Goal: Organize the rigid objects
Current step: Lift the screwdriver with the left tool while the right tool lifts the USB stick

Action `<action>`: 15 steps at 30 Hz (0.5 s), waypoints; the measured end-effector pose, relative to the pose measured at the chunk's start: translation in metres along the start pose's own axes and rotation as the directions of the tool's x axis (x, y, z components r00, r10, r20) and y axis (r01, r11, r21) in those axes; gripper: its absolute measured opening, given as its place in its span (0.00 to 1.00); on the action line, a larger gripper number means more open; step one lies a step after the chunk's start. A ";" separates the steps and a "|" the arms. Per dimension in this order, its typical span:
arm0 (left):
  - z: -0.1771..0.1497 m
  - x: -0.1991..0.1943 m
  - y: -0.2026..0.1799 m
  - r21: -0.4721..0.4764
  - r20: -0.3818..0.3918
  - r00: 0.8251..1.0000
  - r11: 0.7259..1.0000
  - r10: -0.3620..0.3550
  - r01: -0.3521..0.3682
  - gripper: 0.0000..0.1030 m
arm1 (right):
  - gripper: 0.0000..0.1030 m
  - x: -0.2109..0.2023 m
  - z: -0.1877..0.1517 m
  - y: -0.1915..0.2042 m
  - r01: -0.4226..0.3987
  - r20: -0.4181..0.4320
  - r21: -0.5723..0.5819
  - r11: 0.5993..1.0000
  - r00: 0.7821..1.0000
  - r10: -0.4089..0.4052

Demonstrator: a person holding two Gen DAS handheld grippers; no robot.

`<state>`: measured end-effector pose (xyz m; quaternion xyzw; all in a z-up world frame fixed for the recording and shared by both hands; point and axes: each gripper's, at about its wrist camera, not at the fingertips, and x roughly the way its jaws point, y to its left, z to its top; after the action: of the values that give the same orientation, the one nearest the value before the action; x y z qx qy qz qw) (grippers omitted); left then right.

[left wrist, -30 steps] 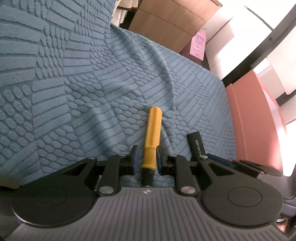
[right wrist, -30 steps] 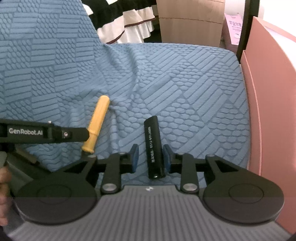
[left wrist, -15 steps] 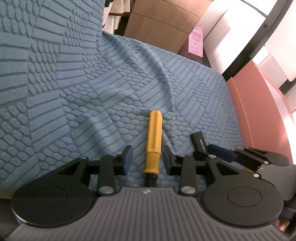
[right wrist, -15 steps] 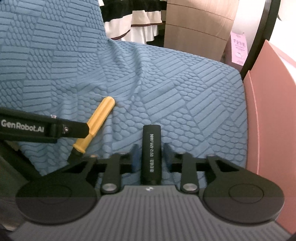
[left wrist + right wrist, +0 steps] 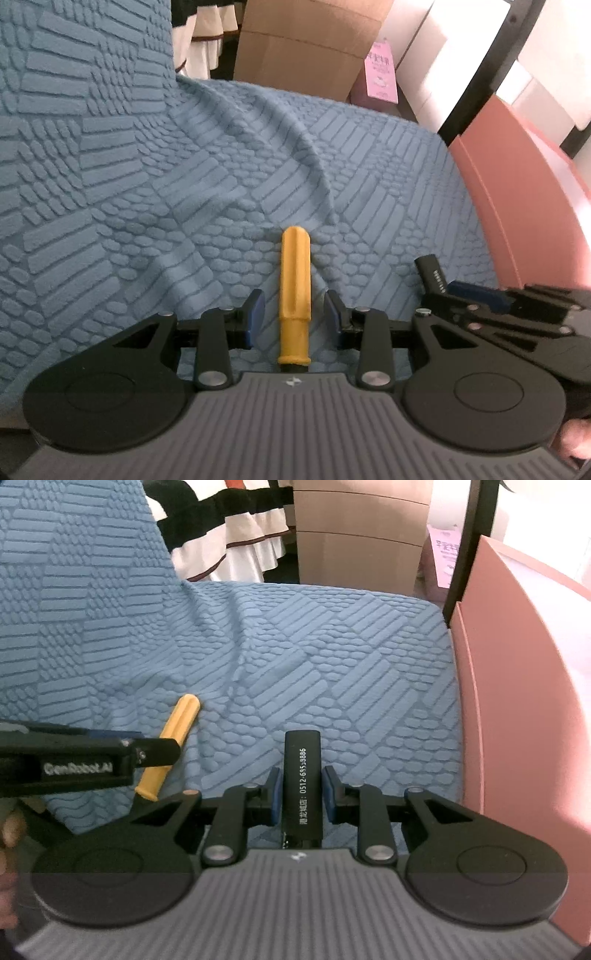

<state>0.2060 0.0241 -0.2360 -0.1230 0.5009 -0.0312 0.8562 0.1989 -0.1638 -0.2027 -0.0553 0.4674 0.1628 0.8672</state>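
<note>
A yellow-handled tool [image 5: 294, 291] lies on the blue textured cushion [image 5: 184, 206], its handle pointing away. My left gripper [image 5: 294, 314] is open, with its pads on either side of the handle and clear gaps to it. The tool also shows in the right wrist view [image 5: 168, 747]. A black handle with white printed digits [image 5: 302, 786] lies between the pads of my right gripper [image 5: 301, 794], which is open with narrow gaps on both sides. The black handle [image 5: 430, 275] and the right gripper [image 5: 476, 295] show at the right of the left wrist view.
A pink panel [image 5: 517, 701] stands along the cushion's right edge. A cardboard box [image 5: 306, 48] and a pink tag [image 5: 380, 74] stand behind the cushion. A striped skirt [image 5: 221, 535] hangs behind. The cushion's back [image 5: 74, 572] rises at the left.
My left gripper let go of the yellow handle and opened wider. Both grippers drew back a little. The right gripper's jaws stand slightly closer to the black handle.
</note>
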 end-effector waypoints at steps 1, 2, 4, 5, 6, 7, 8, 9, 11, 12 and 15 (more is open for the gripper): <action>-0.001 0.002 -0.001 0.003 -0.004 1.000 1.000 0.005 -0.005 0.39 | 0.25 0.000 0.000 -0.001 -0.005 -0.003 0.007 1.000 1.000 0.005; -0.001 0.004 -0.001 0.006 -0.006 1.000 1.000 0.011 -0.011 0.39 | 0.25 -0.001 0.000 -0.001 -0.008 -0.005 0.013 1.000 1.000 0.008; -0.002 0.005 -0.003 0.013 0.004 1.000 1.000 0.019 -0.019 0.39 | 0.25 -0.002 -0.001 -0.001 -0.015 -0.009 0.023 1.000 1.000 0.016; -0.002 0.005 -0.004 0.018 0.008 1.000 1.000 0.021 -0.021 0.39 | 0.25 -0.002 -0.002 -0.002 -0.016 -0.015 0.030 0.999 1.000 0.016; -0.003 0.006 -0.005 0.024 0.011 1.000 0.999 0.025 -0.025 0.39 | 0.25 -0.002 -0.004 -0.003 -0.015 -0.020 0.036 0.999 1.000 0.016; -0.004 0.006 -0.007 0.032 0.014 0.999 0.999 0.031 -0.031 0.38 | 0.25 -0.002 -0.004 -0.003 -0.015 -0.024 0.039 0.999 1.000 0.016; -0.004 0.006 -0.008 0.041 0.017 0.999 0.999 0.035 -0.036 0.35 | 0.25 -0.002 -0.005 -0.003 -0.017 -0.028 0.045 0.999 0.999 0.018; -0.004 0.006 -0.010 0.044 0.017 0.999 0.998 0.036 -0.036 0.30 | 0.25 -0.003 -0.006 -0.004 -0.020 -0.031 0.053 0.998 0.999 0.021; -0.004 0.004 -0.011 0.048 0.023 0.999 0.998 0.027 -0.028 0.21 | 0.25 -0.004 -0.007 -0.006 -0.022 -0.034 0.066 0.998 0.999 0.025; -0.005 0.003 -0.011 0.050 0.025 0.999 0.999 0.020 -0.021 0.21 | 0.25 -0.005 -0.008 -0.007 -0.021 -0.035 0.069 0.997 0.999 0.024; -0.006 -0.002 -0.011 0.034 0.026 1.000 0.999 -0.005 0.004 0.21 | 0.25 -0.011 -0.010 -0.006 -0.010 -0.040 0.065 0.998 0.999 0.013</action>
<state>0.2010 0.0131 -0.2344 -0.1100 0.4887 -0.0401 0.8646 0.1871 -0.1746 -0.1999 -0.0280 0.4903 0.1514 0.8579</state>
